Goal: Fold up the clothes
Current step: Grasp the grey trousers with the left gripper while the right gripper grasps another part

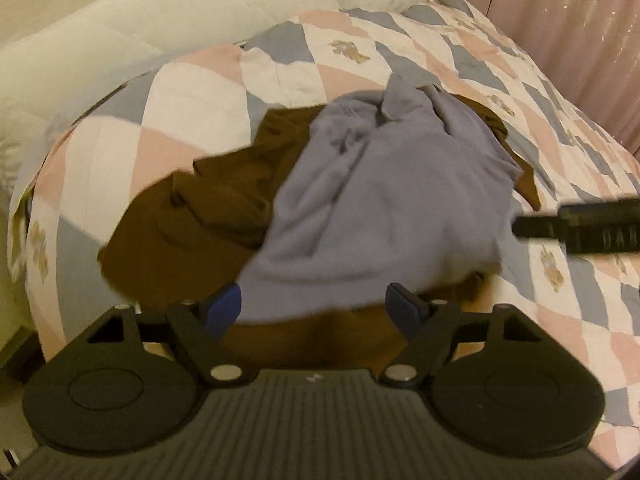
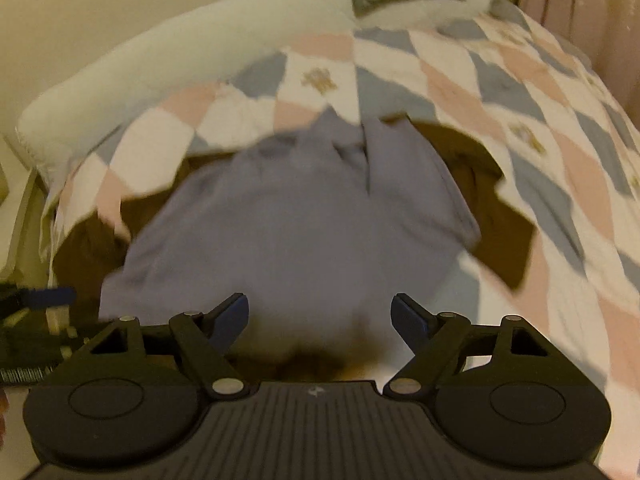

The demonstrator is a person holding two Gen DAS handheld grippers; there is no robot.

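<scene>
Both grippers, left gripper (image 1: 316, 306) and right gripper (image 2: 320, 316), hover spread and empty at the near hem of the lavender garment (image 1: 384, 196), which lies crumpled mid-frame over a brown garment (image 1: 192, 232) on the quilt (image 1: 192, 92) (blurred). Judged: approach; next, pinch the hem corners.

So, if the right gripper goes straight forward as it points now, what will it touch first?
Most likely the blue-grey garment: it fills the space ahead of the open right gripper, lying over the brown garment. The picture is blurred, so depth is uncertain.
</scene>
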